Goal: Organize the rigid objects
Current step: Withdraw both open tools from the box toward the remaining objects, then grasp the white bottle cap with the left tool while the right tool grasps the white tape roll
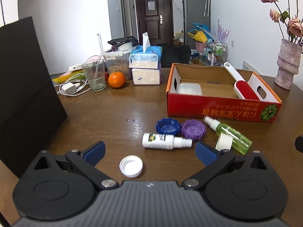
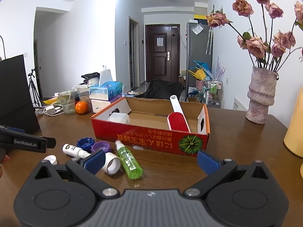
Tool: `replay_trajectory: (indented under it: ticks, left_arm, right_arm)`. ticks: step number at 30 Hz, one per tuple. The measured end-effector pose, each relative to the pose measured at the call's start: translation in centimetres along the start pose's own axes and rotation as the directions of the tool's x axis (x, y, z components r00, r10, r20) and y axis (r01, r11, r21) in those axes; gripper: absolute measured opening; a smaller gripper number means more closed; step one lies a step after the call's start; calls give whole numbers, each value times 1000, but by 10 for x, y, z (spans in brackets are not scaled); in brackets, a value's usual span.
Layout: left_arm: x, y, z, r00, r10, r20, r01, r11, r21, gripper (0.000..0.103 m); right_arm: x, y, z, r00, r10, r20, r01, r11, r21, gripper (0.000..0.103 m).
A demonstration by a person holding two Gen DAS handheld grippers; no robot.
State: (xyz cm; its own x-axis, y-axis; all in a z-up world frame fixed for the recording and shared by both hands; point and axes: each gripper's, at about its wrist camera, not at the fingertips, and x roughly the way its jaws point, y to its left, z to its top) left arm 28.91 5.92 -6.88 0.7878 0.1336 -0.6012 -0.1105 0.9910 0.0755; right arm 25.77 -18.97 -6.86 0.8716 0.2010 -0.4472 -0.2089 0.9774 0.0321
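Left gripper (image 1: 149, 151) and right gripper (image 2: 151, 159) both spread wide, empty. Advice: straddle white spray bottle (image 1: 162, 141) mid-body, across width, lift into red box (image 1: 217, 109).

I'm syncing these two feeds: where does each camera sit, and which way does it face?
Left wrist: on the left tool, low over the table, facing the white cap, the white spray bottle and the red box; its open blue fingers show.
Right wrist: on the right tool, further right, facing the box; the left tool shows at left.
Shared: box, green spray bottle, caps.
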Motion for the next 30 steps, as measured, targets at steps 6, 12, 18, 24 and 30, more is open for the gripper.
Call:
replay_trajectory:
  ticks: [6, 12, 18, 24, 30]
  left_arm:
    - [-2, 16, -18, 1000, -5, -7, 5, 1000, 3, 103]
    - [7, 30, -34, 999, -11, -37, 12, 1000, 4, 103]
    - [22, 40, -38, 998, 5, -60, -5, 1000, -8, 103]
    - [44, 52, -40, 996, 24, -81, -25, 1000, -13, 103]
    - [67, 52, -41, 995, 17, -101, -20, 999, -28, 103]
  right_arm:
    - [-4, 2, -12, 1000, -10, -15, 10, 1000, 19, 103]
    - [-5, 3, -23, 999, -15, -31, 16, 999, 33, 103]
    - [1, 9, -29, 999, -18, -46, 19, 1000, 20, 103]
    - [7, 11, -30, 998, -24, -51, 25, 999, 22, 103]
    - [10, 10, -32, 998, -33, -55, 34, 999, 34, 103]
